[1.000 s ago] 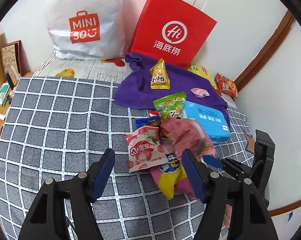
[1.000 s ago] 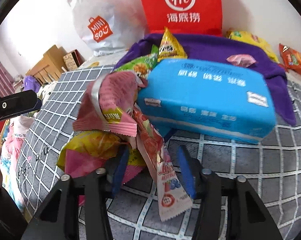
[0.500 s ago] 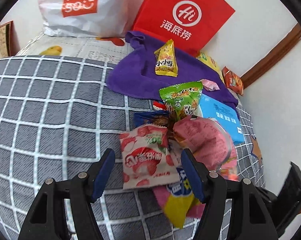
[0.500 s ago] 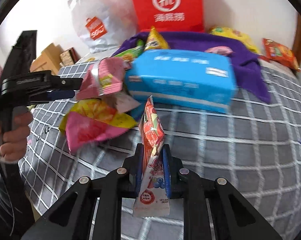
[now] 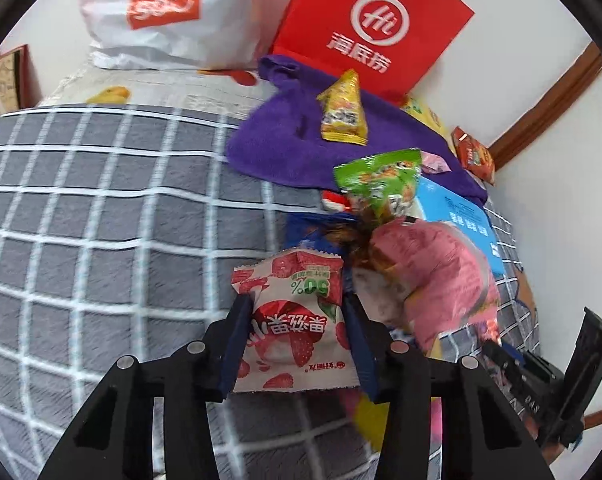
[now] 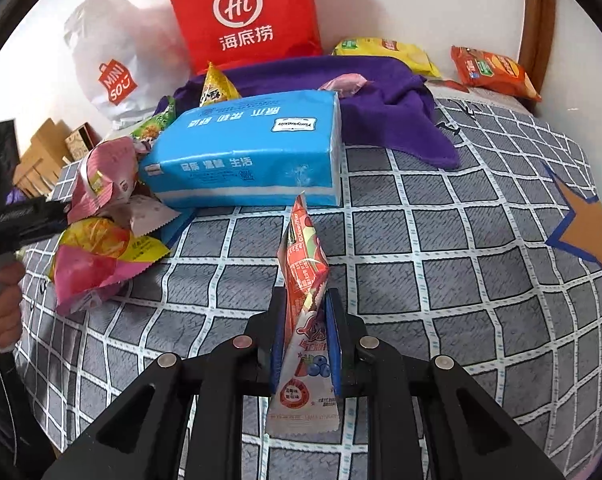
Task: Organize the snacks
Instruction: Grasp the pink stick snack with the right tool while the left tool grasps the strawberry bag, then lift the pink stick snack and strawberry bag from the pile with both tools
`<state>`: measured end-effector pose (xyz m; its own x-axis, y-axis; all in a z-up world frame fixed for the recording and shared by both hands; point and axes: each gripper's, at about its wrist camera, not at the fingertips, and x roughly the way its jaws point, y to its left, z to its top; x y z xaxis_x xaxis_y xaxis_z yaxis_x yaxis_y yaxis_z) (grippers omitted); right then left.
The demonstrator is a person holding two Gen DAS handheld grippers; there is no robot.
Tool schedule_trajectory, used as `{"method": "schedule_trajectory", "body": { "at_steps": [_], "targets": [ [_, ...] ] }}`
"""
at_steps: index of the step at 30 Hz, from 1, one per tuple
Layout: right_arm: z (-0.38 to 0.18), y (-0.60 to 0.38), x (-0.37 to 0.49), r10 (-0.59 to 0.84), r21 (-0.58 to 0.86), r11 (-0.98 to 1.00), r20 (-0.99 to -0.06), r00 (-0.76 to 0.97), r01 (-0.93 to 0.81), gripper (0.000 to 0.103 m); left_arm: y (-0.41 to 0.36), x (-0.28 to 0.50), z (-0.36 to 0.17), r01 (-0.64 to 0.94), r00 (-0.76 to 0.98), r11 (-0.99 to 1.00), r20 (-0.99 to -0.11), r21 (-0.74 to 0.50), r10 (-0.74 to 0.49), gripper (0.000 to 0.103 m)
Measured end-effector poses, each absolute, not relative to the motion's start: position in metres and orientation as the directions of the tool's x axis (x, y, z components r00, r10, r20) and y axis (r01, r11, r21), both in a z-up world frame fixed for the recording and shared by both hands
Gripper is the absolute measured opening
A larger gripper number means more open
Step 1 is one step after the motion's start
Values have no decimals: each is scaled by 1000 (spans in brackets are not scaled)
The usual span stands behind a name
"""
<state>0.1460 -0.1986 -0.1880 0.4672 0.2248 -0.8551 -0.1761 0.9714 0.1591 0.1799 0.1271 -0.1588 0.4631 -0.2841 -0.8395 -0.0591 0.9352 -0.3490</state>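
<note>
While my left hand-held gripper [image 5: 297,344] has just been closing, its blue pads now press both sides of the white strawberry-print snack packet [image 5: 295,320], low in the middle of the left wrist view, over the grey checked bedspread [image 5: 101,240]. Right of it lies a crumpled pink foil bag [image 5: 441,276], with a green snack bag [image 5: 377,184] above and a purple cloth [image 5: 293,144] carrying a small yellow packet [image 5: 343,112]. Across the top stand a white plastic shopping bag [image 5: 169,12] and a red paper bag [image 5: 373,28]. In the right wrist view, my right hand-held gripper [image 6: 306,344] is clenched on a slim red fruit-print sachet [image 6: 305,300], bottom centre, standing upright between the pads. Behind it rests a blue tissue pack [image 6: 249,152]; at far right, an orange packet [image 6: 493,70].
</note>
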Motion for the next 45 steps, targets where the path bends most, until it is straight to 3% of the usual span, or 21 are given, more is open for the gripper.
{"method": "schedule_trajectory", "body": {
  "at_steps": [5, 9, 11, 13, 19, 21, 25, 35, 45],
  "targets": [
    [-193, -193, 150, 194, 128, 977, -862, 469, -169, 21, 137, 171, -158, -95, 467, 979, -876, -183, -118, 45],
    [-198, -191, 152, 181, 116, 980, -866, 466, -164, 23, 137, 168, -168, -78, 473, 982, -873, -174, -117, 51],
    [-197, -193, 153, 189, 125, 978, -865, 466, -164, 34, 135, 168, -174, -75, 465, 986, -880, -151, -99, 63],
    [-197, -195, 154, 206, 147, 976, -860, 467, -159, 49, 133, 167, -179, -70, 466, 988, -880, -138, -90, 63],
    [-200, -199, 162, 187, 131, 980, -855, 484, -148, 50, 132, 168, -181, -70, 525, 990, -848, -126, -71, 63],
    [-201, -202, 164, 194, 142, 980, -846, 497, -141, 50, 129, 166, -181, -81, 540, 991, -840, -103, -43, 53],
    [-203, -204, 165, 206, 158, 978, -829, 520, -136, 50, 123, 160, -184, -67, 568, 997, -823, -49, -2, 52],
    [-206, -203, 165, 182, 116, 981, -820, 542, -154, 46, 114, 158, -186, -54, 573, 998, -818, 18, 45, 59],
    [-206, -208, 168, 221, 152, 973, -823, 523, -173, 48, 114, 159, -188, -41, 571, 999, -821, 3, 26, 66]
  ]
}}
